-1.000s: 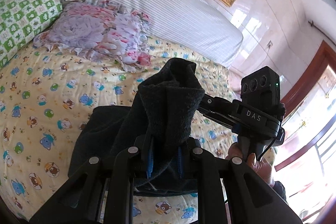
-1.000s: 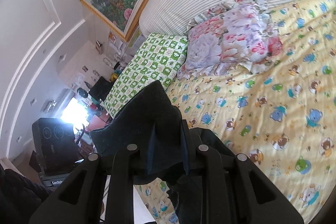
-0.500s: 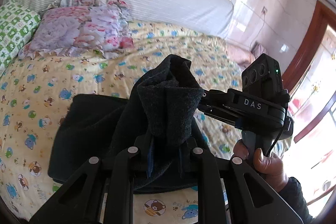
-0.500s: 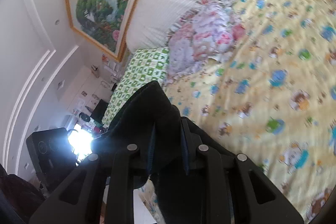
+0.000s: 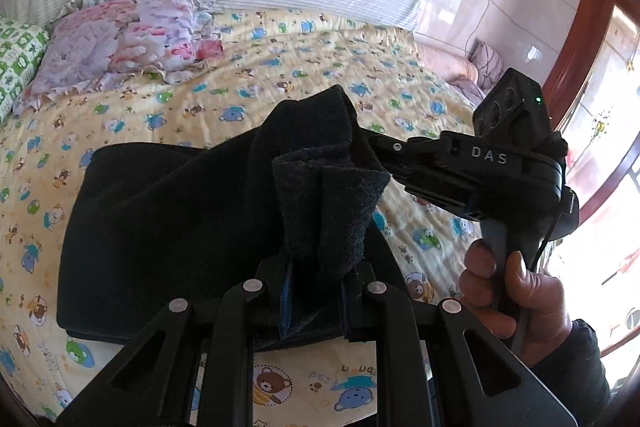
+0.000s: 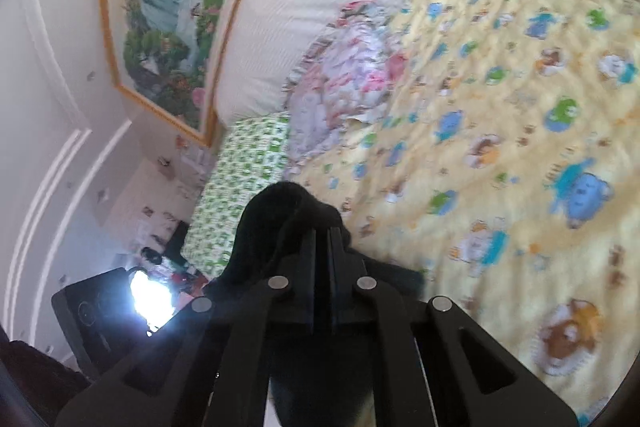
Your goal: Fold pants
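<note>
Mid-fold: left gripper and right gripper both clamped on lifted pants edge. Next, probably: carry across, lay flat on bedspread.

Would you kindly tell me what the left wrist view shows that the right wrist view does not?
Only the left wrist view shows the right gripper from outside, the bare hand holding it, and the wood-framed window. Only the right wrist view shows the gold-framed landscape painting. Both show the dark fleece pants clamped, the floral pillow and the yellow cartoon-print bedsheet.
</note>
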Demonstrator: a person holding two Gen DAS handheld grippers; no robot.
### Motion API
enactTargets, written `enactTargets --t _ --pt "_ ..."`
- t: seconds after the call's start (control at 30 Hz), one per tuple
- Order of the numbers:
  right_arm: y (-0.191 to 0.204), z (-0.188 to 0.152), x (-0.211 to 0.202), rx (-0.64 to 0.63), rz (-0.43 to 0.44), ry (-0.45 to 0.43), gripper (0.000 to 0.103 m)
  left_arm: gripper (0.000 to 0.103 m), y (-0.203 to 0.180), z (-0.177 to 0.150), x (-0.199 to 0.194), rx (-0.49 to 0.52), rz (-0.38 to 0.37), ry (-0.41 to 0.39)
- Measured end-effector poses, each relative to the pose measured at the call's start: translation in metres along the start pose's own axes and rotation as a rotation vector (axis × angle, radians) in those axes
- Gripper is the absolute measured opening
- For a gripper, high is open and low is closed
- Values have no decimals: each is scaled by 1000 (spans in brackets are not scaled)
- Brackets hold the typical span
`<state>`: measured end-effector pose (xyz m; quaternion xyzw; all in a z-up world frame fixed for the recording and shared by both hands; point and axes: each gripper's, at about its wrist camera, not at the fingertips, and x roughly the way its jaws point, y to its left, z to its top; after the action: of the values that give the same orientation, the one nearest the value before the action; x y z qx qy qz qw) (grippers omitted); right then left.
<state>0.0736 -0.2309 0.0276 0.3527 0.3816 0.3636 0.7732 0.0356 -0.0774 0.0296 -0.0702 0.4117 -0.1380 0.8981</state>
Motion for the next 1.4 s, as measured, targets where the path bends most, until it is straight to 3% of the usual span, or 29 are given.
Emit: enactTargets --t 0.2,0.27,0.33,0.43,0.47,0.53,0.6,0.8,1.0,1.4 --pt "1 -11 -12 2 -39 -19 8 22 -8 -6 1 58 27 -1" --pt "2 -15 -16 10 -59 -29 8 35 -9 -6 -1 64 4 -1" --pt "4 -17 -21 13 -79 -43 8 41 -7 -7 -7 58 -46 1" --pt "9 -19 -32 20 -135 -75 11 43 -5 -9 -16 56 -88 0" --pt "12 -19 -37 23 -159 -90 15 43 -5 -11 -19 56 -99 -1" --pt "17 -20 -44 25 -193 -108 51 48 -3 -13 -26 48 -108 -6" --pt "27 -21 -51 11 -209 -133 67 54 2 -15 -34 35 -122 -17" --pt "61 -22 -50 -53 -254 -142 68 57 24 -17 -57 -25 -127 -55" --pt "90 -26 -31 -141 -324 -99 78 57 63 -15 -71 -127 -96 -84" --pt "109 -32 -21 -173 -423 -96 80 62 132 -15 -78 -293 -24 -107"
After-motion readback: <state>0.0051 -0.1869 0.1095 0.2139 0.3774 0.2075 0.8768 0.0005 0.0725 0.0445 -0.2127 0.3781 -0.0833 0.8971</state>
